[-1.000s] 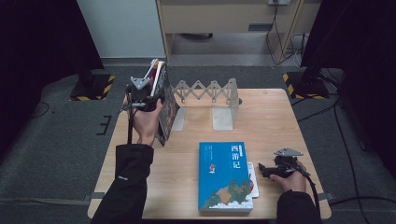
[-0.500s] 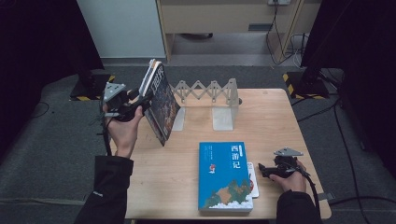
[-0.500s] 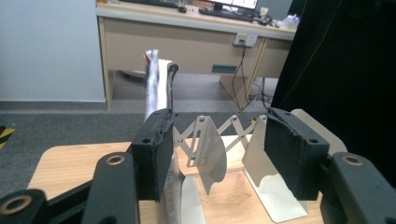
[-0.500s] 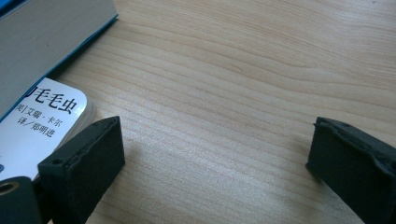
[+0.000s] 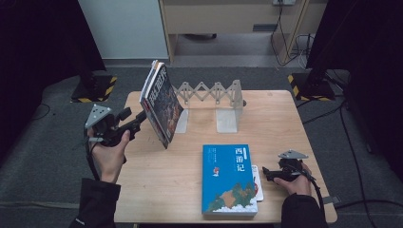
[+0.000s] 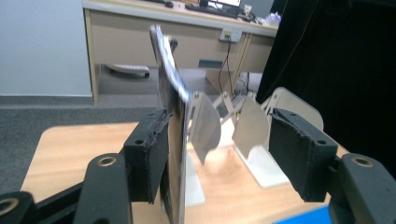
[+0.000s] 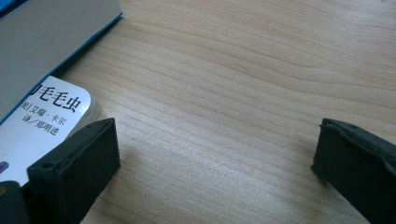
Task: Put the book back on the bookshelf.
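One dark-covered book (image 5: 161, 102) leans at the folding rack's (image 5: 209, 91) left end, left gripper (image 5: 140, 117) wide open beside it. Blue book (image 5: 228, 178) lies flat on the table (image 5: 294, 128), right gripper (image 5: 264, 172) open nearby, so roughly halfway, I'd guess.

left gripper (image 5: 140, 118) raised, agape; right gripper (image 5: 264, 173) low, agape.
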Motion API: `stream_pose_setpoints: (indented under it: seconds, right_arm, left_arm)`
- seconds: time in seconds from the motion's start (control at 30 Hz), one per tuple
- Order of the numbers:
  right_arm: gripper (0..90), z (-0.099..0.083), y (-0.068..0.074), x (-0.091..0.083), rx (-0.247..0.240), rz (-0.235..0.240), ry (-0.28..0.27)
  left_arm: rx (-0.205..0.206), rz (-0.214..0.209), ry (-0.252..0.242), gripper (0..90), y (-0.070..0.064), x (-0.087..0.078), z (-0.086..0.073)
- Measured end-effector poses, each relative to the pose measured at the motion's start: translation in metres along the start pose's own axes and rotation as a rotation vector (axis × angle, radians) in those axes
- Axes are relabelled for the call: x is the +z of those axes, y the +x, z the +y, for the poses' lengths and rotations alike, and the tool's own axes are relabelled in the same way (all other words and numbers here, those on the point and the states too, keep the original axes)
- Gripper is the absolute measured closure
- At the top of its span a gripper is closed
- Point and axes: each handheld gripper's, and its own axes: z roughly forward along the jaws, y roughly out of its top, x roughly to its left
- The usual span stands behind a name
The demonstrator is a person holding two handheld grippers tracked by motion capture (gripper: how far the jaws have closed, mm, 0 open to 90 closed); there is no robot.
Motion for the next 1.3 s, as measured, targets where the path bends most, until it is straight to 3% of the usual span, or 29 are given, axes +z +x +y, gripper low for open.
stream_pose_setpoints:
  seconds: [0.3,0.57,0.7,0.87,0.97,1.13,1.3]
  right_arm:
    - [0.6,0.000,0.000,0.000,-0.011,-0.004,-0.001]
    - [2.2,0.000,0.001,0.000,-0.013,-0.013,-0.004]
    - [14.6,0.003,0.005,-0.004,-0.012,-0.008,0.016]
    - [20.1,0.010,0.009,-0.009,-0.057,-0.025,0.007]
    - [21.2,0.016,0.012,-0.017,-0.022,-0.009,-0.030]
    - [21.5,0.018,0.016,-0.020,0.014,0.017,-0.030]
    - [23.0,0.020,0.022,-0.023,0.044,0.066,-0.055]
  left_arm:
    - [0.008,-0.056,0.048,36.6,-0.007,0.001,-0.040]
    - [0.030,-0.083,0.084,36.1,-0.016,0.011,-0.062]
    - [0.035,-0.094,0.114,35.9,-0.020,0.018,-0.072]
    - [0.055,-0.114,0.156,35.1,-0.026,0.028,-0.087]
    - [0.068,-0.131,0.204,33.6,-0.031,0.036,-0.098]
    - [0.070,-0.159,0.247,32.3,-0.036,0.044,-0.110]
    - [0.043,-0.182,0.281,31.3,-0.040,0.050,-0.121]
